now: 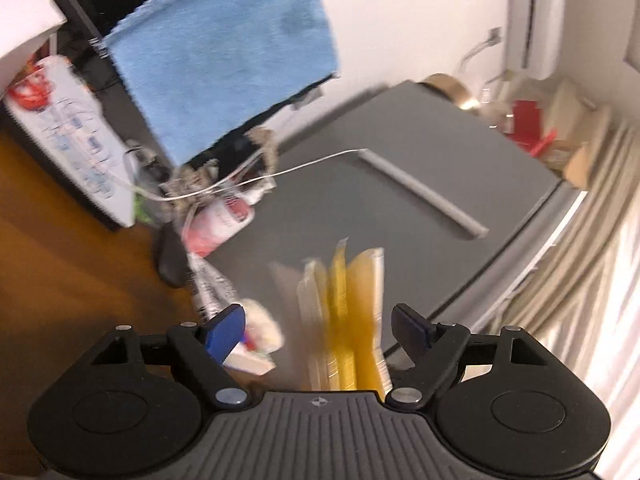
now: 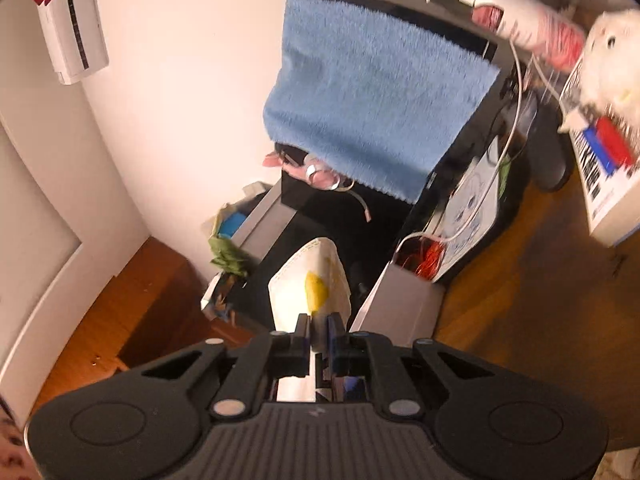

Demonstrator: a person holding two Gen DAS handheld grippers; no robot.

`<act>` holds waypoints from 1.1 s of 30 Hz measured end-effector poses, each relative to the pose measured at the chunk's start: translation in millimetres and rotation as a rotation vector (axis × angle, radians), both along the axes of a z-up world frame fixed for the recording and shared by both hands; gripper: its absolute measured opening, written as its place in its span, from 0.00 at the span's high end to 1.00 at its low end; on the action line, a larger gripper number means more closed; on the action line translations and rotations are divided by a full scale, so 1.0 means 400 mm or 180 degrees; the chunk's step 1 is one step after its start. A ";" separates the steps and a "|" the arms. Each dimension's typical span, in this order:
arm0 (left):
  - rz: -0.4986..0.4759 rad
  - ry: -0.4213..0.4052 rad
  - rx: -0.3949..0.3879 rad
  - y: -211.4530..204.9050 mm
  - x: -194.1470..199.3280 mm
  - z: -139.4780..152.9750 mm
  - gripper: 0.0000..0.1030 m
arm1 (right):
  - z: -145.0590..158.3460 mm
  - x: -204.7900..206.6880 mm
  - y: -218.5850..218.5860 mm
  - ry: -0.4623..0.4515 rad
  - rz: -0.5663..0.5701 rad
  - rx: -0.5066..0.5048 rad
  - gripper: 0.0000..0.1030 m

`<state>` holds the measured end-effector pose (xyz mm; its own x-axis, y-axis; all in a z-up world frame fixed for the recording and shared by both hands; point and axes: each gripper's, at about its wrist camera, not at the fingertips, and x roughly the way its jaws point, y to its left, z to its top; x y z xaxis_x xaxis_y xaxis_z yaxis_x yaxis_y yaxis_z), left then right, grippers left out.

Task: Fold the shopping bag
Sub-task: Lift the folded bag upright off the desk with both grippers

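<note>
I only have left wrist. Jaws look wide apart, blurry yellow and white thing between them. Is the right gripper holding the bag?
Observer: Yes. The right gripper is shut on a fold of the shopping bag, white with a yellow patch.
Operator: And the left one, is it pressing on it?
Observer: No. The left gripper is open, its pads clear of the bag.
Operator: What's behind the bag on the right view?
Observer: A blue towel draped over a black box, above the bag.
</note>
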<state>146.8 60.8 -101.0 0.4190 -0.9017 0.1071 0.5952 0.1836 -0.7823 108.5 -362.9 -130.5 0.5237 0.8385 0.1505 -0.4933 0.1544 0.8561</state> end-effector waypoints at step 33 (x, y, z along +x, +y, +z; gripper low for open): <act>0.0051 0.0157 0.0161 0.018 -0.010 -0.012 0.94 | 0.021 -0.002 0.049 -0.0260 -0.0123 -0.0640 0.56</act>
